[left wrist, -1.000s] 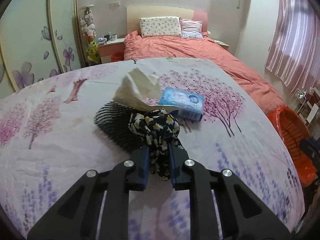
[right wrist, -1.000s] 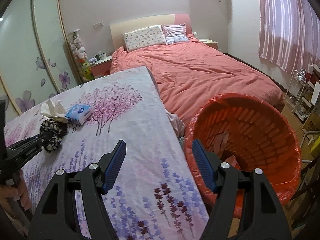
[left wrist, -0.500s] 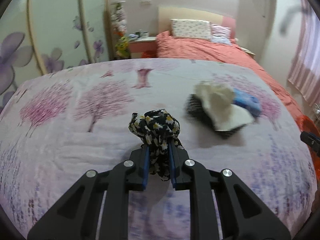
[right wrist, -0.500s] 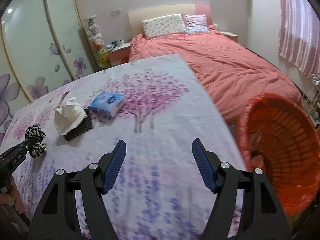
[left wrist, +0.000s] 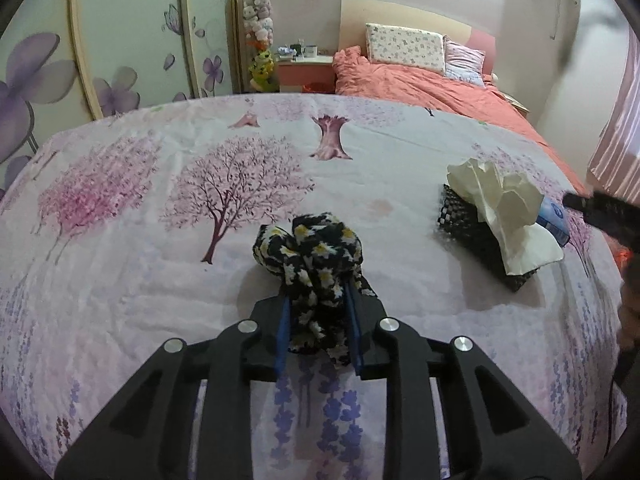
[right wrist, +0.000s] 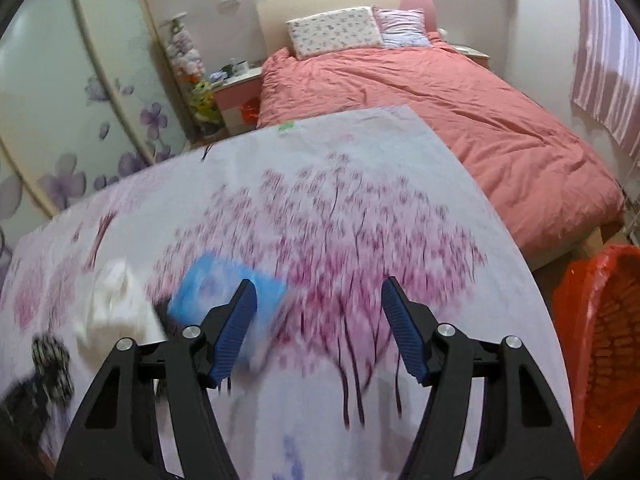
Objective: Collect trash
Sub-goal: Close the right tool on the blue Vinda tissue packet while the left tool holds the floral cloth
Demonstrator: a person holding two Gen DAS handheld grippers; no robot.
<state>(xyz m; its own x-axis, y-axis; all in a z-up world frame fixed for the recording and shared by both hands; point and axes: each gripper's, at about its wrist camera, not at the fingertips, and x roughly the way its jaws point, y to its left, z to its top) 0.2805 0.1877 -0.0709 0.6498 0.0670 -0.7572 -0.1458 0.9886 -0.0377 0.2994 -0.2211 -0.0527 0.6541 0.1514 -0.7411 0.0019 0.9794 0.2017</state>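
Black daisy-print cloth (left wrist: 310, 258) sat between the left tool's (left wrist: 318, 330) pads, whose jaws had just been opening but touched it. Only that view showed crumpled tissue (left wrist: 506, 208) sharply, at 2 o'clock. The right tool (right wrist: 320, 332) gaped empty; its view alone showed the orange basket (right wrist: 604, 344), at 3 o'clock.

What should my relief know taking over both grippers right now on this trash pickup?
Left gripper: jaws just eased open a little, black floral cloth between them, resting on the sheet.
Right gripper: open, empty, above the blue tissue pack.
Crumpled tissue lies on a black mesh item, beside the pack.
Red bin stands right of the table.
Done: cannot tell.
Left: tissue, possibly more, into the bin.
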